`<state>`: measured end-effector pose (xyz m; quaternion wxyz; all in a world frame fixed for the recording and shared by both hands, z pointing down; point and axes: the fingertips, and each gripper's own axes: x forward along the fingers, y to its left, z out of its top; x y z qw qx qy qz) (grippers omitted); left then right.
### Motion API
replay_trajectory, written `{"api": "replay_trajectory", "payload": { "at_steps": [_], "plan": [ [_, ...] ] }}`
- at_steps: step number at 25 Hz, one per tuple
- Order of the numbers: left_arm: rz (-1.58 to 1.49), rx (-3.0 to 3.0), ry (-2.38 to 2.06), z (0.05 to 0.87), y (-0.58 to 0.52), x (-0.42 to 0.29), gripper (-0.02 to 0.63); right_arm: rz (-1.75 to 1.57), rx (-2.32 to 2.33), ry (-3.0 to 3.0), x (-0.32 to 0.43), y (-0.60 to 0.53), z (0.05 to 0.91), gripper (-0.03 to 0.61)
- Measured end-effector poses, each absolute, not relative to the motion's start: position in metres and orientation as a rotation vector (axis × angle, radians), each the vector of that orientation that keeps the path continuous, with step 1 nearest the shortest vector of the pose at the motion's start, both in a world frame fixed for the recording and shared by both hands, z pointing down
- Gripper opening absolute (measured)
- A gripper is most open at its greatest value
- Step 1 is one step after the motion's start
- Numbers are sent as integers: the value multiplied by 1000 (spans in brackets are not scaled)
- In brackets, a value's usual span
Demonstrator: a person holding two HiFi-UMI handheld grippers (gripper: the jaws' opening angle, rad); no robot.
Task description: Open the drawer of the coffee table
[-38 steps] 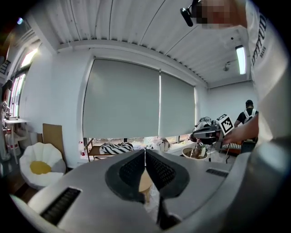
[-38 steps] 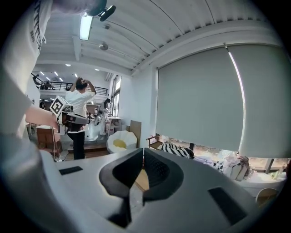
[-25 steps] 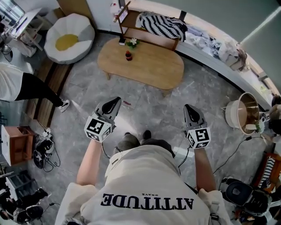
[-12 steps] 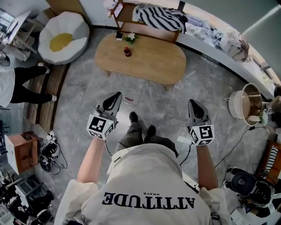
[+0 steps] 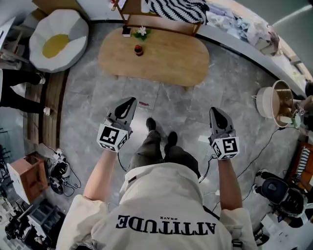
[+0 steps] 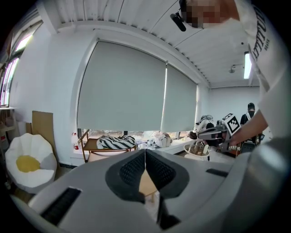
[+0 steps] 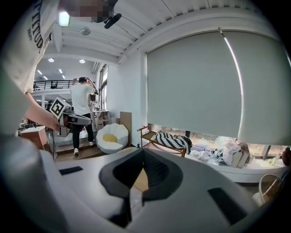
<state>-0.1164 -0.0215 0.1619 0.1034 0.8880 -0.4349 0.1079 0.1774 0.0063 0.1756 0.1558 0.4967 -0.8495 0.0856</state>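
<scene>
A person stands on the grey marble floor [image 5: 244, 83] facing the oval wooden coffee table [image 5: 156, 56], with a gripper in each hand and both well short of the table's near edge. The left gripper [image 5: 131, 101] points toward the table's left half, and its 2 fingers [image 6: 130, 169] are pressed together with nothing between them. The right gripper [image 5: 213, 110] points toward the table's right end, and its 2 fingers [image 7: 158, 173] also meet, holding nothing. From above only the table's worktop shows, so its drawer cannot be made out. On the far left part of the worktop stand a small dark red bottle [image 5: 139, 50], a little potted flower [image 5: 142, 32] and a flat dark object [image 5: 126, 31]. A small red item [image 5: 144, 103] lies on the floor between the table and the left gripper. Behind the table is a wooden bench [image 5: 161, 22] carrying a black-and-white striped blanket [image 5: 176, 7]. To the table's left sits a white egg-shaped cushion seat [image 5: 56, 41] with a yellow centre. To the table's right, well apart from it, is a round beige basket [image 5: 274, 102]. The person's dark shoes [image 5: 150, 124] stand on the floor between the 2 grippers.
</scene>
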Motion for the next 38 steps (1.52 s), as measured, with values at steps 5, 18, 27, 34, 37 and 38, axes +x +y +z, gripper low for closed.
{"api": "replay_trajectory", "payload": {
  "at_steps": [5,18,27,34,37,38],
  "plan": [
    [297,2596,-1283,189,-46,-130,20,301,1413,-2400,162,-7,204,18],
    [329,2554,-1142,292,-91,-140,20,456,1512,-2288,150,-45,306,18],
    [309,2504,-1089,363,-116,-137,21,554,1585,-2221,153,-75,374,18],
    [310,2429,-1161,407,-134,-131,21,561,1562,-2215,162,-97,418,20],
    [318,2399,-1205,428,-137,-131,21,578,1529,-2225,167,-106,440,20],
    [321,2388,-1212,437,-138,-130,21,584,1515,-2227,169,-109,450,20]
  ]
}}
